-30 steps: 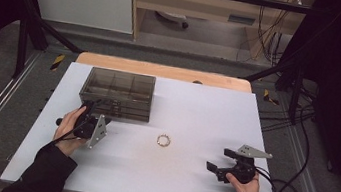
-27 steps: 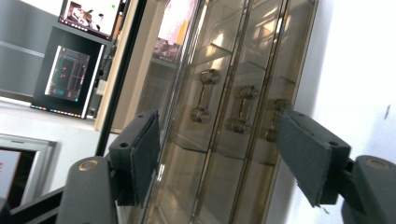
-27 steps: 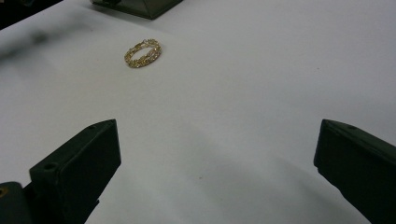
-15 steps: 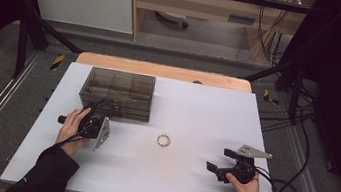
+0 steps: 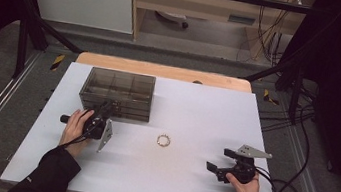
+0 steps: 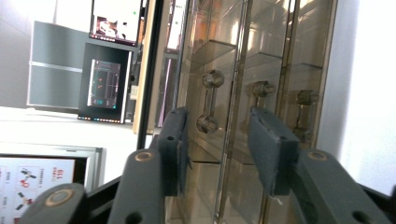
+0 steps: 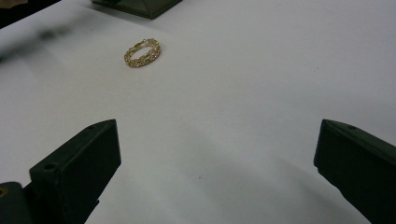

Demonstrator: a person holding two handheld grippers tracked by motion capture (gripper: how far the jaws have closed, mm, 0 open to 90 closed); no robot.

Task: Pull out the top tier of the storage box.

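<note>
1. The left gripper [image 5: 101,115], turned on its side, has just been closing its jaws around a drawer handle [image 6: 208,101] of the smoky clear drawer box [image 5: 117,93], pads not yet pressing.
2. The right gripper [image 5: 214,169] rests with its jaws wide apart and empty.
3. A gold bracelet [image 5: 164,140] lies on the white table [image 5: 206,111] between both grippers, unobstructed.

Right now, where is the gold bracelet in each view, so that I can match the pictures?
High view: the gold bracelet lies on the white table, near the middle, right of the drawer box.
Right gripper view: it lies at upper left, ahead of the open jaws.
Left gripper view: the bracelet is not in it.
Shared landmark: the drawer box, whose handles face the left gripper.
</note>
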